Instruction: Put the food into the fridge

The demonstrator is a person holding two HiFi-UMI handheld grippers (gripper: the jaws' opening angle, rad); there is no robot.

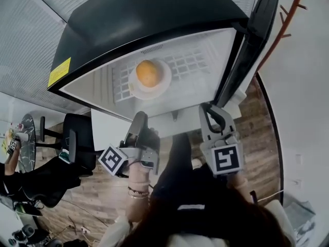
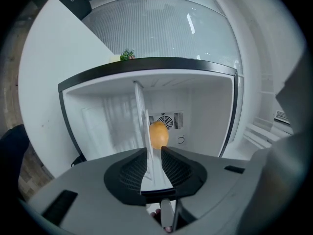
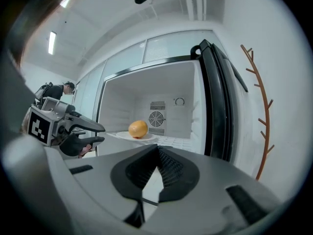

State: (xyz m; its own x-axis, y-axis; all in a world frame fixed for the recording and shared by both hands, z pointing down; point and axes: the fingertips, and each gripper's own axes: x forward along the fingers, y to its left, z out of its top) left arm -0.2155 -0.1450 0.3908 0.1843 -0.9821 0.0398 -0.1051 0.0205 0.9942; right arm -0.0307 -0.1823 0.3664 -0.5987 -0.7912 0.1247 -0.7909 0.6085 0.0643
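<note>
Nearest the camera in the head view, low in the frame, the person's arms reach forward, each hand behind a marker cube. The left gripper (image 1: 140,118) sits just left of centre, turned on its side, its tip close to the lower front edge of the fridge (image 1: 128,19). In its own view its jaws stand a little apart with nothing held between them. The right gripper view agrees, showing the left gripper (image 3: 101,134) at the left of its frame with both fingers spread and empty. The right gripper (image 1: 209,108) is right of centre in the head view, beside the foot of the open door (image 1: 257,35). In its own view its jaws close to a point at the tips, on nothing.

Past the grippers the fridge stands open, with the door swung to the right side of the frame. Inside, a white wire shelf (image 1: 190,66) carries a white plate (image 1: 165,80). The orange (image 1: 149,73) rests on the middle of that plate, well inside the compartment and apart from both grippers. In the left gripper view, which is rolled sideways, the orange (image 2: 158,134) shows just above the gap between the jaws, against the shelf seen edge-on. In the right gripper view the orange (image 3: 138,129) sits on the plate (image 3: 146,136), left of centre.

Farthest back, a round fan vent (image 3: 157,116) is set in the rear wall behind the orange.
</note>
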